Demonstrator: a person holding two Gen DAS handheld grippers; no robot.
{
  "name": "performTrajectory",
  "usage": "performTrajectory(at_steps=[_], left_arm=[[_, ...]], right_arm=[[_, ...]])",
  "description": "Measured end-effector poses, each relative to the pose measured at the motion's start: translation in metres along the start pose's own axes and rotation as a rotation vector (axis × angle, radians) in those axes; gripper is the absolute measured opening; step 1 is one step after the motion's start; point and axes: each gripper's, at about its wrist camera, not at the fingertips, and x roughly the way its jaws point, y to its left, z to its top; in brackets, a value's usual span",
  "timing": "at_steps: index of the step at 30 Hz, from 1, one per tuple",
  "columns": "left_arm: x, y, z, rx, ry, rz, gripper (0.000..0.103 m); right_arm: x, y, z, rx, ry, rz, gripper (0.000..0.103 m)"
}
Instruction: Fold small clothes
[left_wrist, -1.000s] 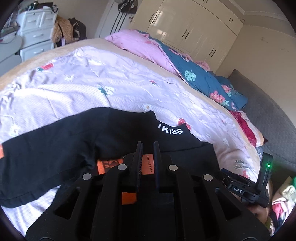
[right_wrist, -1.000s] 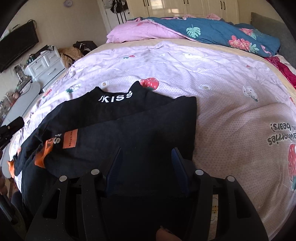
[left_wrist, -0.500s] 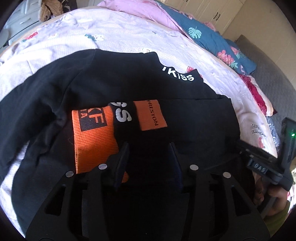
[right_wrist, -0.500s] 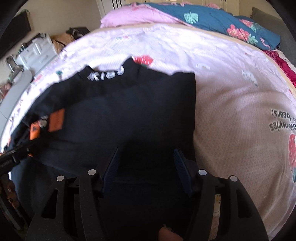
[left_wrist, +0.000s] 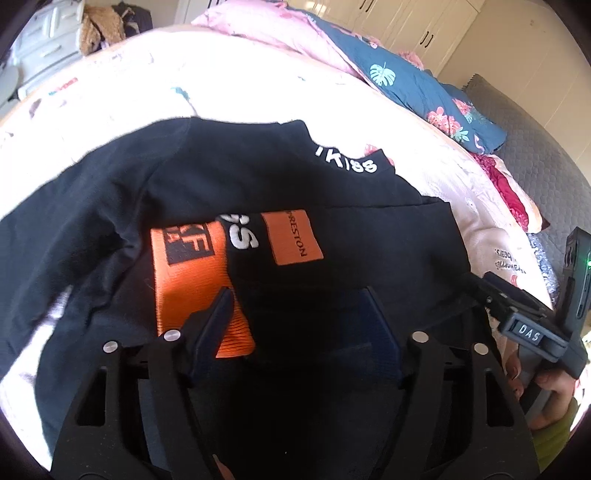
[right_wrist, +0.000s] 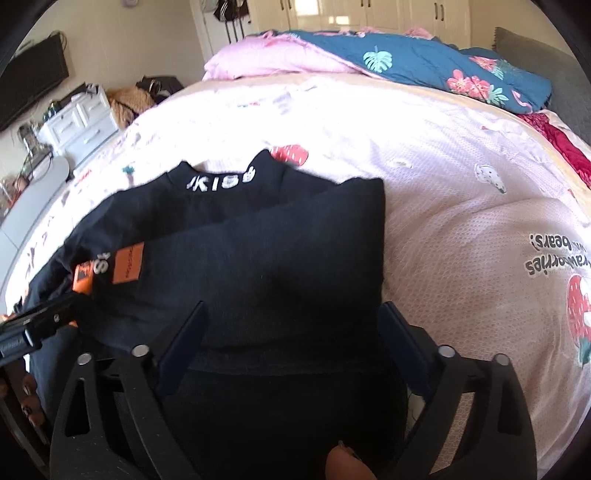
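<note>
Black garment (left_wrist: 258, 192) laid partly folded on pink strawberry-print bedspread (right_wrist: 461, 206). White "KISS" read at collar (left_wrist: 345, 162); "PRESTON" on orange patch (left_wrist: 293, 238); "DAS" on right gripper (left_wrist: 532, 332) body. Left gripper (left_wrist: 299, 299) and right gripper seen spread wide over fabric, nothing pinched.

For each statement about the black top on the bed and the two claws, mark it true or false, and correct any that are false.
1. The black top lies on a pink printed bedspread. True.
2. The left claw is clamped shut on an orange patch. False: its fingers stand apart and hold nothing.
3. White lettering shows at the top's collar. True.
4. The right claw is open. True.
5. The orange cuff lies right of the orange label in the left wrist view. False: it lies left of it.
6. The blue floral quilt covers the top. False: it lies at the bed's far end.
</note>
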Motion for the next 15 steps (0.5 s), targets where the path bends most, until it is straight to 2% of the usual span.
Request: performTrajectory(at_steps=[3, 5, 6, 10, 15], left_arm=[[-0.006, -0.002, 0.000, 0.010, -0.006, 0.007, 0.066], [-0.009, -0.001, 0.000, 0.009, -0.012, 0.012, 0.075], [-0.011, -0.001, 0.000, 0.008, -0.016, 0.013, 0.076], [-0.016, 0.000, 0.001, -0.001, -0.027, 0.028, 0.092], [-0.026, 0.004, 0.003, -0.017, -0.042, 0.028, 0.094]], right_arm=[[-0.010, 0.000, 0.003, 0.006, -0.045, 0.010, 0.098], [-0.016, 0.001, 0.004, 0.007, -0.079, 0.015, 0.099], [-0.018, 0.003, 0.005, 0.004, -0.090, 0.019, 0.099], [-0.021, 0.010, 0.006, -0.017, -0.108, 0.014, 0.099], [-0.022, 0.017, 0.006, -0.037, -0.116, 0.008, 0.099]])
